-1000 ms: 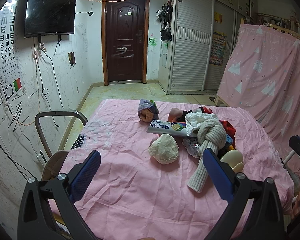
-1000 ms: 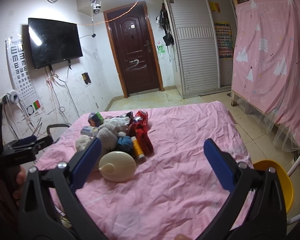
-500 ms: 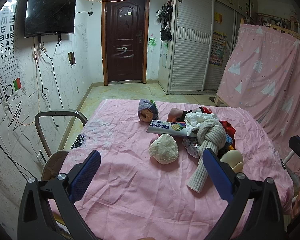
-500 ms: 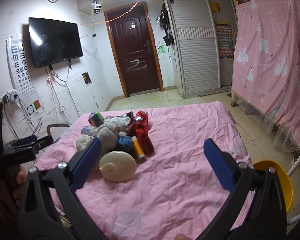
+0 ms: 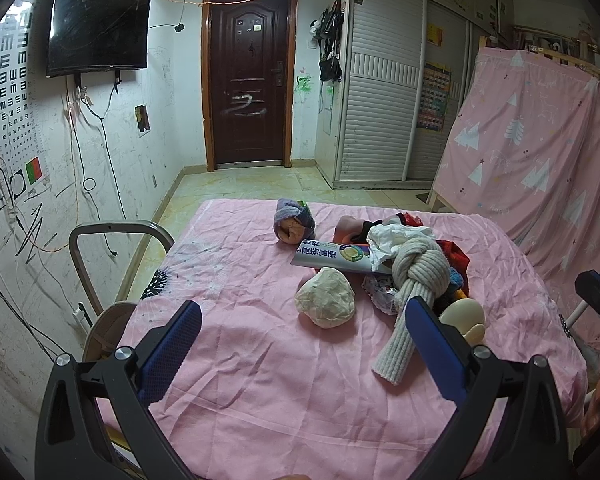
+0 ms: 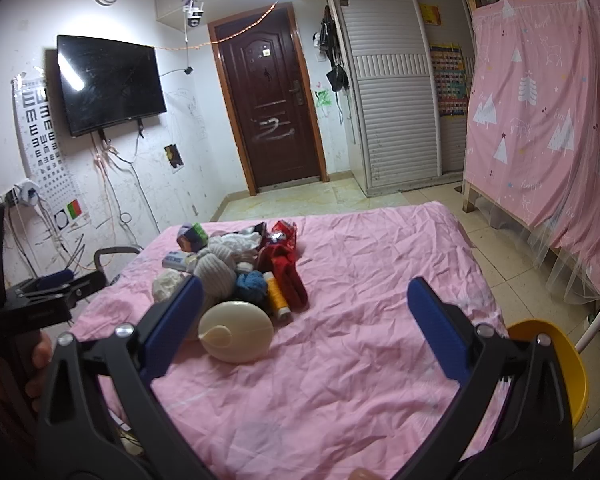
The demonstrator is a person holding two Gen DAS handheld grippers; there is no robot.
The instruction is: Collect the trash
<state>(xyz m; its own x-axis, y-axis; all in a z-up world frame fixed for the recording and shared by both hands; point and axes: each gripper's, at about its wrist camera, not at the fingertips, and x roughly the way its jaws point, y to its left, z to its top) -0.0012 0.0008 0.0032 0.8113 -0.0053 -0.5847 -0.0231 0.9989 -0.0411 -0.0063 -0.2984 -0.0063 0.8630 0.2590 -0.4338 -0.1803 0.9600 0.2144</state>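
At lower centre of both views we hold the left gripper (image 5: pixel 302 334) and right gripper (image 6: pixel 304 304) spread apart and empty, the right one's left finger hiding part of the crumpled cream paper ball (image 6: pixel 168 283) on the pink bedsheet (image 6: pixel 360 288).

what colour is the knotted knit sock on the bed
Cream, with a ribbed knit; the knotted sock shows best in the left wrist view.

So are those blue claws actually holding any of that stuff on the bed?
No. The left gripper and the right gripper are both open and empty, above the pink sheet.
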